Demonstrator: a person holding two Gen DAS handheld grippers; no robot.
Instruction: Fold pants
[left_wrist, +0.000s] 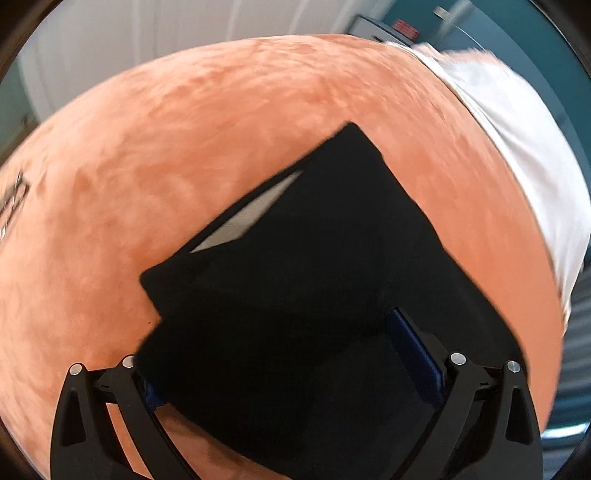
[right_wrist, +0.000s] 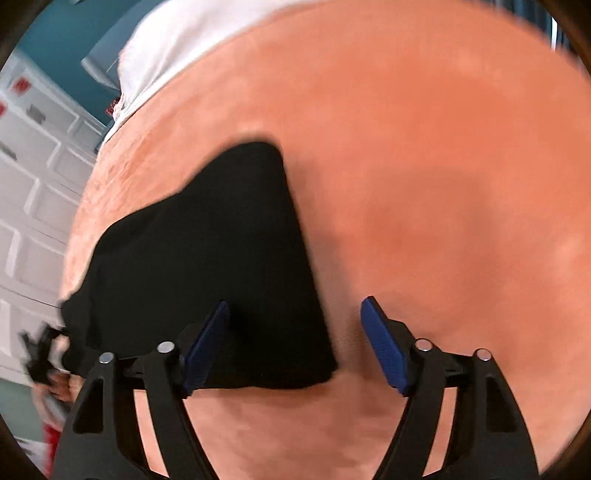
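The black pants (left_wrist: 295, 280) lie folded into a compact bundle on an orange fuzzy blanket (left_wrist: 184, 147). A pale lining strip shows at the bundle's upper left edge. My left gripper (left_wrist: 291, 354) is open, its fingers spread wide over the near part of the bundle, the left pad partly hidden by cloth. In the right wrist view the pants (right_wrist: 207, 266) lie left of centre on the blanket (right_wrist: 443, 184). My right gripper (right_wrist: 295, 332) is open, its left pad over the pants' near right corner, its right pad over bare blanket.
A white sheet or pillow (left_wrist: 517, 147) lies along the blanket's far right edge, and it also shows in the right wrist view (right_wrist: 177, 44). White panelled doors (right_wrist: 33, 184) stand to the left. A teal wall (left_wrist: 517, 44) is behind.
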